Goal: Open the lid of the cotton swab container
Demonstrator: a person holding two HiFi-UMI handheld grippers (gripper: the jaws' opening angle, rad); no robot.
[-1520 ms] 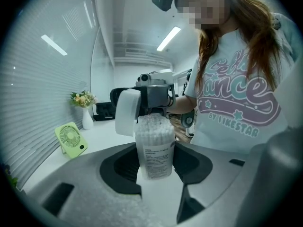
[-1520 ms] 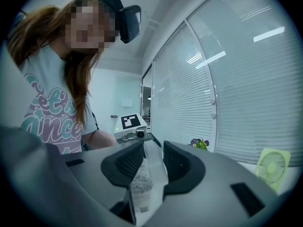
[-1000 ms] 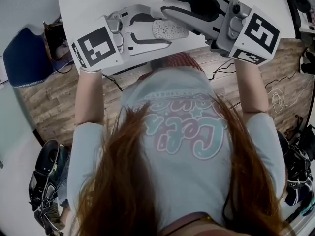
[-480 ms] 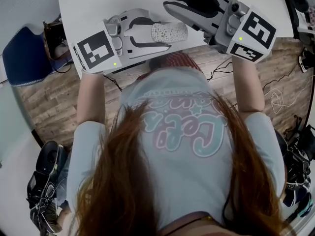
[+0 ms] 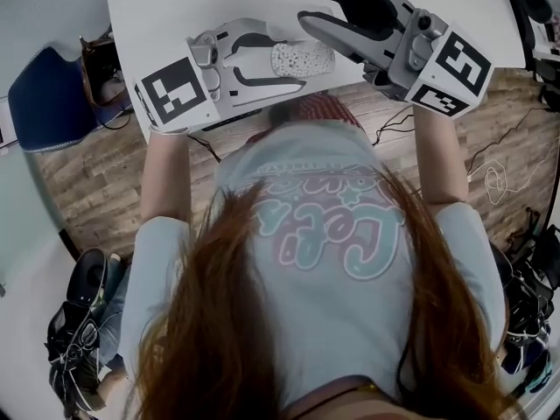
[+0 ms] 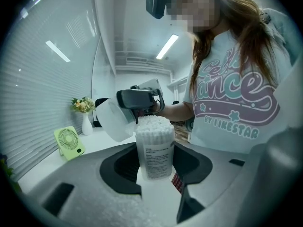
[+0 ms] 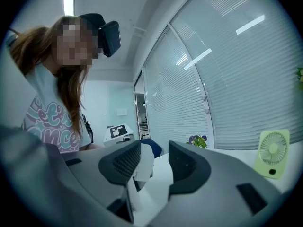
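A white table (image 5: 175,7) fills the top of the head view, and the person (image 5: 332,261) is at its near edge with both tools held over it. The left gripper (image 5: 302,62) has its two jaws closed firmly on the cotton swab container (image 6: 154,148), which stands upright between them (the white swab heads (image 6: 152,123) are bare at the top). The right gripper (image 5: 306,1) is just beyond the container. Its jaws have just been opening and now stand apart. The translucent lid (image 6: 112,119) is between them, off the container, leaning on one pad with a gap to the other.
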